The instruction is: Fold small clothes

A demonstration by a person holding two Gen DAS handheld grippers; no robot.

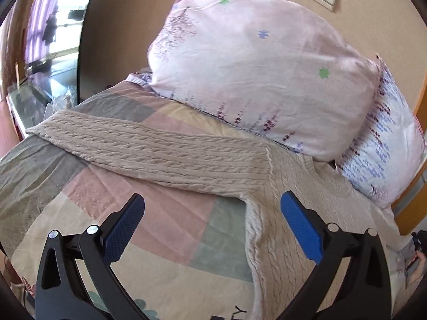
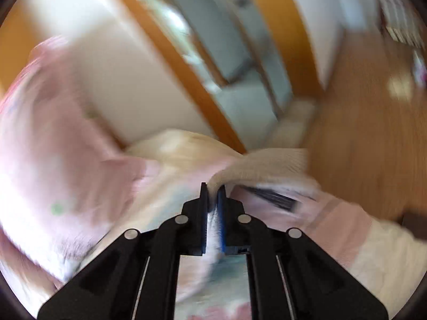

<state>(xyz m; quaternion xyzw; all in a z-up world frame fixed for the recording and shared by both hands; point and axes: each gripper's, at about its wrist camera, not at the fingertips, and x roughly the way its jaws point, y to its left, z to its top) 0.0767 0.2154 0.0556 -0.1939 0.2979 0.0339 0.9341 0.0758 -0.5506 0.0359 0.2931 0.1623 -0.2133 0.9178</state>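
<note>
A beige cable-knit sweater lies flat on the bed, its sleeve stretched out to the left. My left gripper is open and empty, hovering just above the bedspread beside the sweater's side edge, near the armpit. My right gripper is shut on a fold of the beige sweater and holds it lifted off the bed. The right wrist view is heavily blurred by motion.
A patchwork bedspread covers the bed. Two pink floral pillows lean against the wall behind the sweater. A dark screen stands at the left. Wooden floor and a door frame lie beyond the bed.
</note>
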